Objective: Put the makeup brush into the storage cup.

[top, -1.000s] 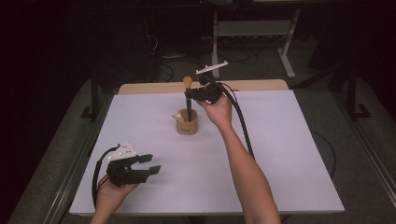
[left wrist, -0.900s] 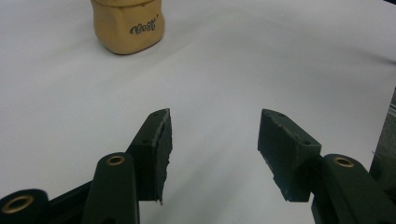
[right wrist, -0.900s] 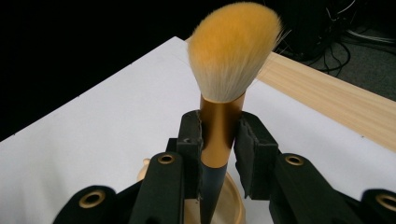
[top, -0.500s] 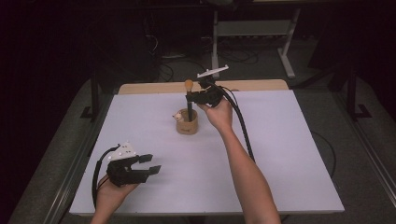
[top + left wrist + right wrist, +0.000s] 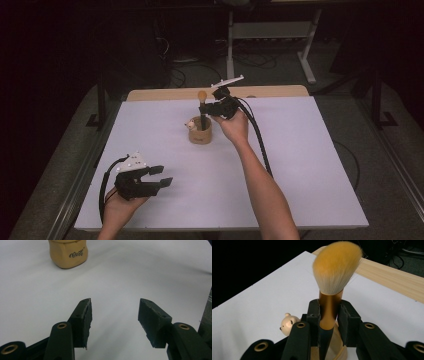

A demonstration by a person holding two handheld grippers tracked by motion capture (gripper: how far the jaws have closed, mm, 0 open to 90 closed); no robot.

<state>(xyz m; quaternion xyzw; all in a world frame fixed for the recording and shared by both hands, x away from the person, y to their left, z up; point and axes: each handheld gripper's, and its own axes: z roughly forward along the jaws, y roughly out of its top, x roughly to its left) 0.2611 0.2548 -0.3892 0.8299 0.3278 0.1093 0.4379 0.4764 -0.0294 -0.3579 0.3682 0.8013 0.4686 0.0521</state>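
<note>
White bench (image 5: 310, 165) under dark surroundings | left tool (image 5: 159, 176) near front-left corner, jaws apart, nothing between them | wooden cup (image 5: 200, 134) mid-bench, bear figure (image 5: 190, 124) at its rim | makeup brush (image 5: 329, 312) upright, handle down in cup, bristles up | right tool (image 5: 329, 320) clamped on brush ferrule | cup interior hidden.

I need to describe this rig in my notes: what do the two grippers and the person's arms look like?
Both are black handheld grippers with two blocky jaws and brass-coloured rivets. The left gripper carries a grey three-cornered plate with dots; the right gripper has a pale plate too. A black cable trails from each. The forearms are bare, with no sleeves showing.
</note>
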